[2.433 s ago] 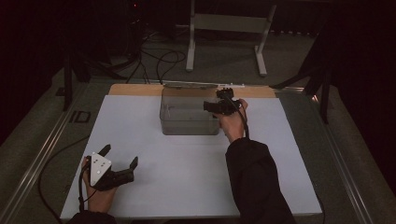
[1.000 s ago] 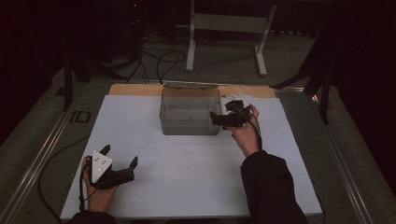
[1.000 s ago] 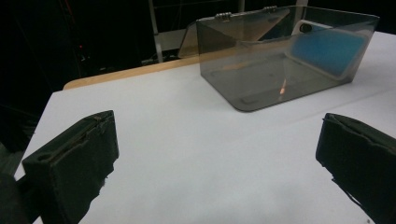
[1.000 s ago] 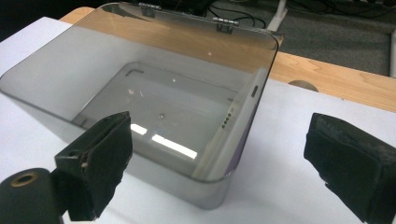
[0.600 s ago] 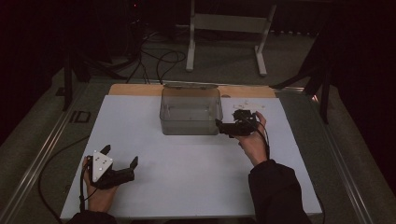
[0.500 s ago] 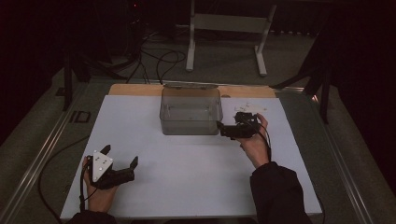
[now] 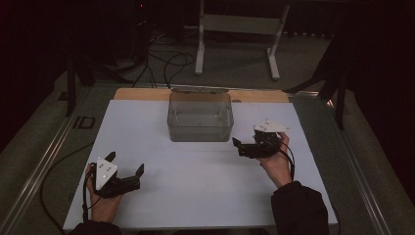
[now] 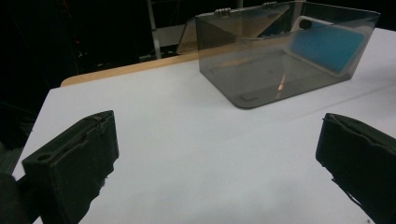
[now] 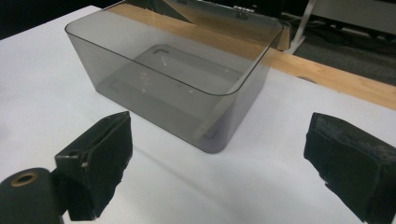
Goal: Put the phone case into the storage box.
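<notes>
Left gripper point(image 8: 217, 154) over the white table top point(image 8: 187, 140), jaws spread wide

A smoky transparent plastic box point(image 8: 285, 51) with rounded corners stands ahead on the white surface, well apart from the jaws. A blue patch shows through its far wall. A light wooden strip point(image 8: 126, 70) edges the white top.

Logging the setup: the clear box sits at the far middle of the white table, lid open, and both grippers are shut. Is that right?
Not quite. Both grippers are open: the left gripper and right gripper each have their jaws spread wide, as each gripper view shows. The rest holds: the box sits at the far middle of the table, lid open.
</notes>
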The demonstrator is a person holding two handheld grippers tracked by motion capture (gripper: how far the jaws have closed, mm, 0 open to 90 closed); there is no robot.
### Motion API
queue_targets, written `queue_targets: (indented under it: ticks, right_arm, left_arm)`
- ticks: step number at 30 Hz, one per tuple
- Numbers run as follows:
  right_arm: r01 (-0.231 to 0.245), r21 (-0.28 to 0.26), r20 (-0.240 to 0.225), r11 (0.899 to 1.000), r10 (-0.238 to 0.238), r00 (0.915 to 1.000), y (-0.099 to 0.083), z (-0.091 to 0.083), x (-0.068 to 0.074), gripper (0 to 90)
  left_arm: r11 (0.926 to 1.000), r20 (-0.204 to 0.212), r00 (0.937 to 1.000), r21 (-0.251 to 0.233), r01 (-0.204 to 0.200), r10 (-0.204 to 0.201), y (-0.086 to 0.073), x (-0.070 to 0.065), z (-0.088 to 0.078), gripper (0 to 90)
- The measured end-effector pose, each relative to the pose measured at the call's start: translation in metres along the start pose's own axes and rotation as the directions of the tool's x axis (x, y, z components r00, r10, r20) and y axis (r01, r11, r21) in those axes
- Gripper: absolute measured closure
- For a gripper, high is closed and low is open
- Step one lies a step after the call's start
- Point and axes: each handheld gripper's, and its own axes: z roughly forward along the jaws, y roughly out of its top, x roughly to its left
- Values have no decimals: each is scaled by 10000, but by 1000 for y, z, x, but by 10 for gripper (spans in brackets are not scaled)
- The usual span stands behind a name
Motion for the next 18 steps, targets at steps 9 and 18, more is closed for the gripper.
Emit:
queue_targets:
  ticks: [9,18]
  right_arm:
    - [57,-72,146,10000,-56,9999,-16,-18,-3,79]
    - [-18,-1048,-176,9945,0,9998,-45,-41,-6,80]
  left_arm:
    - [10000,20,10000,-3,95,-95,1,3,-1,2]
    - [10000,168,9998,-16,97,-97,2,5,-2,2]
